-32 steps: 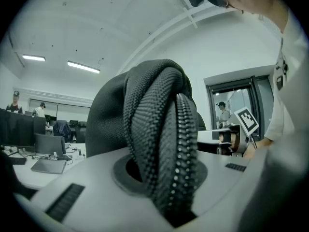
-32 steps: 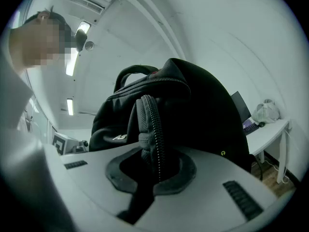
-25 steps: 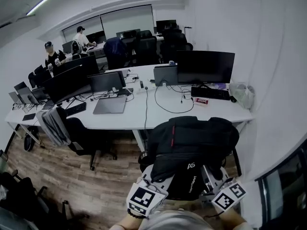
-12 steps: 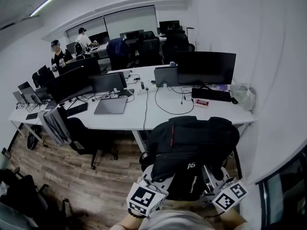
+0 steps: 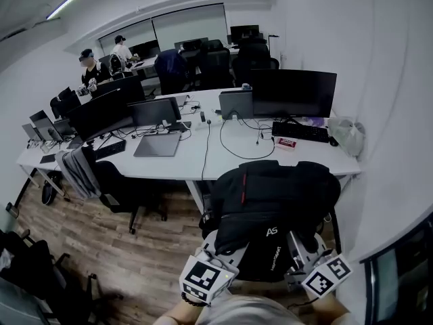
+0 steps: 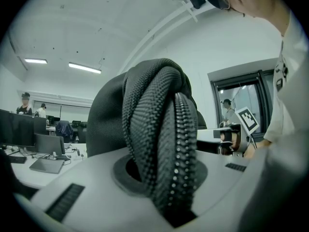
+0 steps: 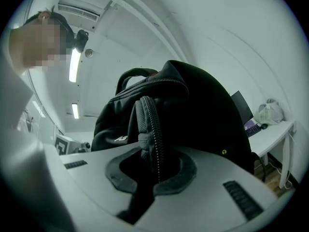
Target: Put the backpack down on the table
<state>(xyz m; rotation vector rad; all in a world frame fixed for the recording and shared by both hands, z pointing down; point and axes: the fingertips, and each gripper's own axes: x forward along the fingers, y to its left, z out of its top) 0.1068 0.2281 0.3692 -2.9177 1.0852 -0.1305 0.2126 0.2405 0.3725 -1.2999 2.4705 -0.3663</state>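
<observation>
A black backpack (image 5: 270,205) with a red stripe hangs in the air in front of me, short of the white table (image 5: 223,158). My left gripper (image 5: 215,248) is shut on a fold of its zippered fabric (image 6: 161,144) at its lower left. My right gripper (image 5: 296,246) is shut on another zippered fold (image 7: 150,134) at its lower right. In the right gripper view the backpack (image 7: 193,110) bulges above the jaws, its top handle upright. Both grippers' fingertips are buried under the bag in the head view.
On the table stand a large monitor (image 5: 292,92), a keyboard (image 5: 300,132), a laptop (image 5: 157,144), cables and a plastic bag (image 5: 347,135). An office chair with a grey jacket (image 5: 84,171) stands at the left. Two people (image 5: 91,66) are at the far desks. A wall runs along the right.
The backpack and both grippers have moved forward together, a little nearer the table edge. The grip on the bag has not changed.
</observation>
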